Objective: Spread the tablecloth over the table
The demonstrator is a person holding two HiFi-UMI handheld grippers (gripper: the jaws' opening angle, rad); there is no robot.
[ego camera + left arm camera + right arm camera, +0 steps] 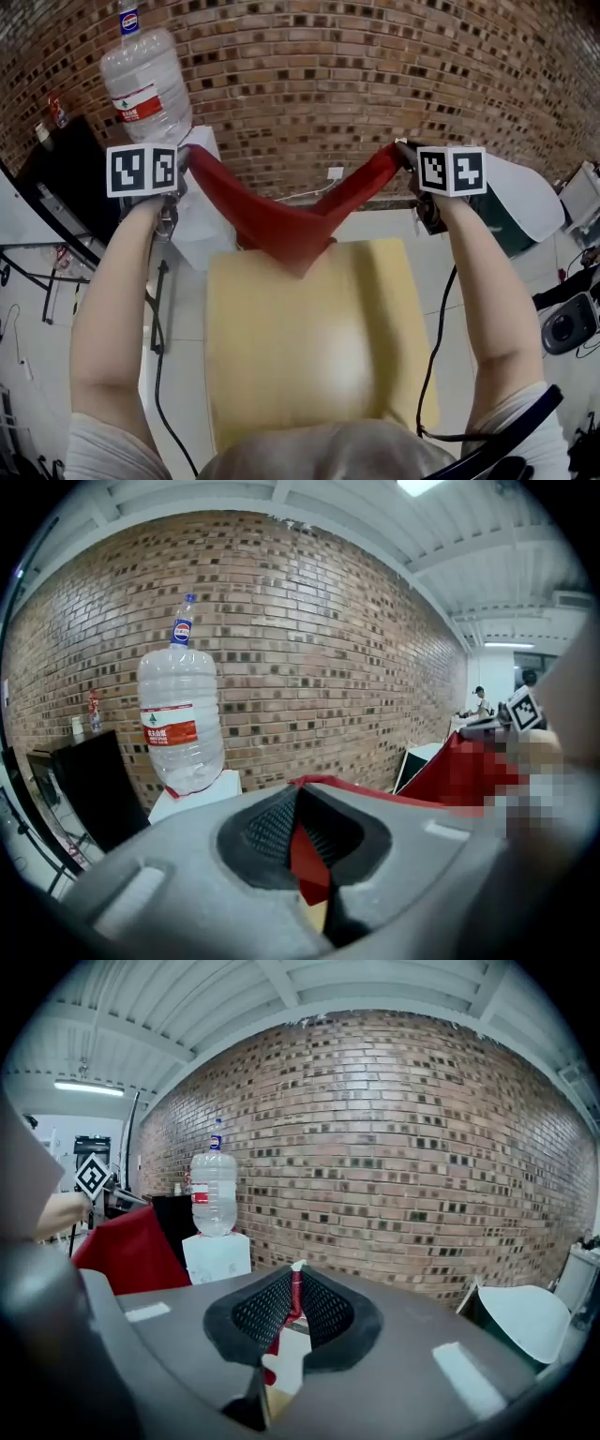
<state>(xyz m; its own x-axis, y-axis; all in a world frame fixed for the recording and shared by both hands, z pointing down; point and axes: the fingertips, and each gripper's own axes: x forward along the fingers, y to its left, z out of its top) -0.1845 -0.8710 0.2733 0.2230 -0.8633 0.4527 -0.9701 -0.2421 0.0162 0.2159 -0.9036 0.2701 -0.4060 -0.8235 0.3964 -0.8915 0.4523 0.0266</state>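
Note:
A red tablecloth hangs in a sagging V between my two grippers, above the far end of a pale yellow table. My left gripper is shut on the cloth's left corner, held up at the left. My right gripper is shut on the right corner. In the left gripper view red cloth is pinched between the black pads, and more cloth shows at the right. In the right gripper view a thin red fold sits between the pads, with the cloth at the left.
A brick wall stands ahead. A water dispenser with a big clear bottle is at the far left, a black stand beside it. A white and green object lies on the floor at the right. Cables run along both sides of the table.

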